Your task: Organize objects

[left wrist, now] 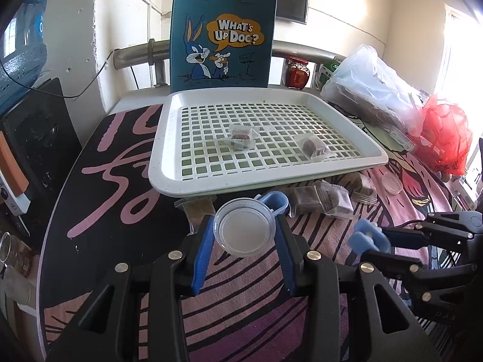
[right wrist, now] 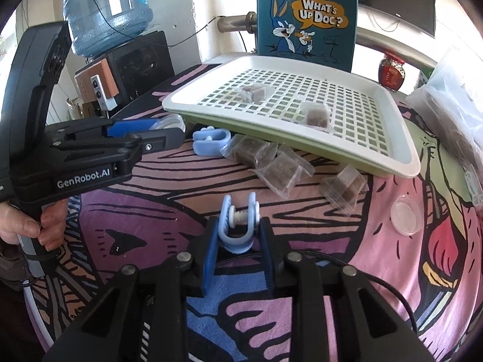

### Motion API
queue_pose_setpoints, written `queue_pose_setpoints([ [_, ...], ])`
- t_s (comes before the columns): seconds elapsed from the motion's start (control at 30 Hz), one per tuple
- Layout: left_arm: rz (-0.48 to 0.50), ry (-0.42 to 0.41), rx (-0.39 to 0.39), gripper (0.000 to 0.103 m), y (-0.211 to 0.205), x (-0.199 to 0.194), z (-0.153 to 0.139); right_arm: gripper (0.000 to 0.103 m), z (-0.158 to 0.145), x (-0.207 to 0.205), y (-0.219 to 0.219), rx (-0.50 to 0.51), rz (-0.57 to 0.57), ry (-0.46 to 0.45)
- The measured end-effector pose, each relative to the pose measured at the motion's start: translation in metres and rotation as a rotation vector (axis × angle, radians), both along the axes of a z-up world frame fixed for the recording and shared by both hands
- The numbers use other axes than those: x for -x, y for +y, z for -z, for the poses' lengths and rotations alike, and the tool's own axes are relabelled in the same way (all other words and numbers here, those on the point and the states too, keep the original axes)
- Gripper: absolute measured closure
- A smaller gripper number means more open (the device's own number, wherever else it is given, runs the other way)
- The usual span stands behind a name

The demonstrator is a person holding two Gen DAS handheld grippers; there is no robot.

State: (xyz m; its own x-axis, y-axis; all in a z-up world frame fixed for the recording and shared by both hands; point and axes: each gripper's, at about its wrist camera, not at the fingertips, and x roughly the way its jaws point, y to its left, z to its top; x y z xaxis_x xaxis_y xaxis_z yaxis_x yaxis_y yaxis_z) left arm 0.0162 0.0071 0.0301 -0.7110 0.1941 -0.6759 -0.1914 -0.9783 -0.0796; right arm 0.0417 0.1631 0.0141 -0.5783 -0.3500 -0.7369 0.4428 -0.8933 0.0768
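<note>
my left gripper [left wrist: 244, 232] clamps the clear round lid [left wrist: 244, 230] by its rim, flat. my right gripper [right wrist: 238, 235] pinches a blue clip [right wrist: 238, 226], lifted clear of the cloth, probably bound for the white slotted tray [left wrist: 169, 163] ahead.

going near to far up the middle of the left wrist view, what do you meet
clear round lid held in the left gripper → white slotted tray → wrapped brown cube in the tray → blue cartoon rabbit tote bag
</note>
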Motion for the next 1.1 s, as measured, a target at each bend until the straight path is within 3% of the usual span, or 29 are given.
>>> queue_pose_setpoints([
  [0.27,-0.001,0.045,0.014,0.064,0.003,0.0,-0.021,0.078,-0.041,-0.006,0.014,0.105,0.039,0.179],
  [0.47,0.006,0.111,0.023,0.064,0.012,0.003,-0.033,0.078,-0.039,0.002,0.012,0.096,0.065,0.234],
  [0.73,-0.006,0.094,0.025,0.064,0.011,0.011,-0.013,0.078,-0.027,0.005,0.014,0.073,0.072,0.251],
  [1.1,-0.005,0.1,0.017,0.064,0.009,0.008,-0.008,0.078,-0.022,0.007,0.016,0.084,0.071,0.246],
])
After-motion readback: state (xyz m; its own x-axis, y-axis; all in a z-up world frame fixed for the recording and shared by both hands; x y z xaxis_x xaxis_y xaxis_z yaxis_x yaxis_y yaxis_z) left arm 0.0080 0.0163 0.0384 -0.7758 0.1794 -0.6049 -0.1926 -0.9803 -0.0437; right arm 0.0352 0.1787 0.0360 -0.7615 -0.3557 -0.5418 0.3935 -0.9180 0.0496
